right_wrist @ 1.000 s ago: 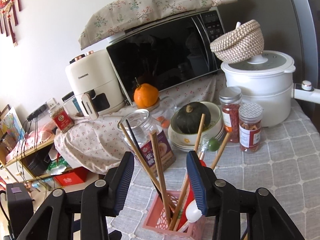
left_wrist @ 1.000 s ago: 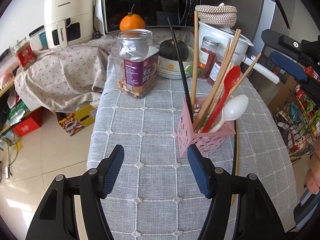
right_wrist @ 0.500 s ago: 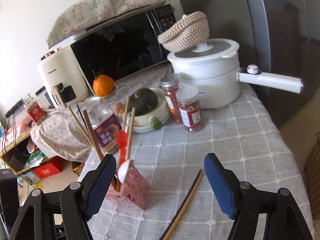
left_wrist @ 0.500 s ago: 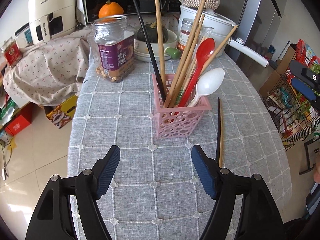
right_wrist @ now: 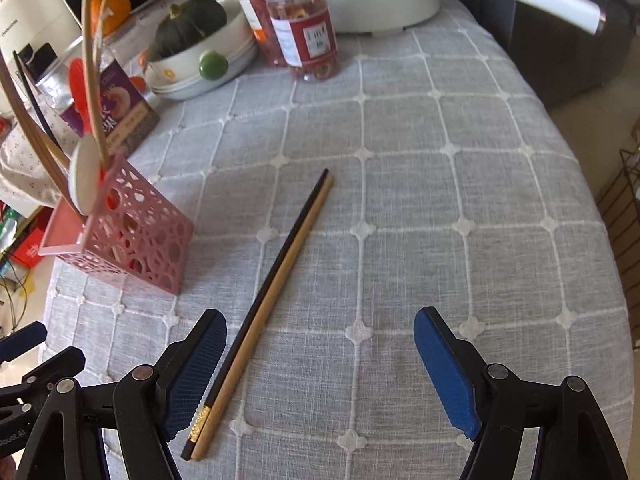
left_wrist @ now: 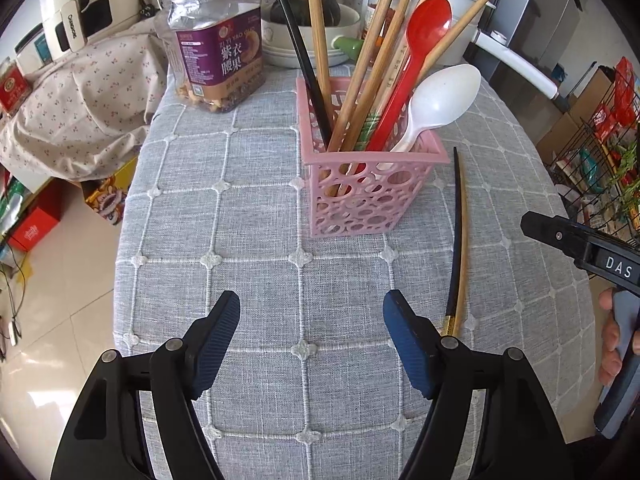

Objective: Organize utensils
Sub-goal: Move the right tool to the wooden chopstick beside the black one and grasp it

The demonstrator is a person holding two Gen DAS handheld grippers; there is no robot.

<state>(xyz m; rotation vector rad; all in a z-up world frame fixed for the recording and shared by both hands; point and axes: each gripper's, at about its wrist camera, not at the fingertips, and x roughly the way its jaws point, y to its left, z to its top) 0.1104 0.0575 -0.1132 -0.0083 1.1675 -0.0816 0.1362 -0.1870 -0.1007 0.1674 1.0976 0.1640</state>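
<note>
Both jaws wide and empty: right gripper [right_wrist: 320, 364] over two loose chopsticks [right_wrist: 276, 276] lying beside its left pad, left gripper [left_wrist: 311, 340] facing pink basket [left_wrist: 372, 192], bare tablecloth [right_wrist: 460, 200] rightward to the edge, chopstick tops cropped.

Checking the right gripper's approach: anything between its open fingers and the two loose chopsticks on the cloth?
Nothing but bare grey tablecloth. In the right wrist view the chopsticks run beside the right gripper's left finger; the pink basket stands off left.

Right claw [right_wrist: 320, 376] lowered over chopsticks [right_wrist: 268, 300] (both loose)
</note>
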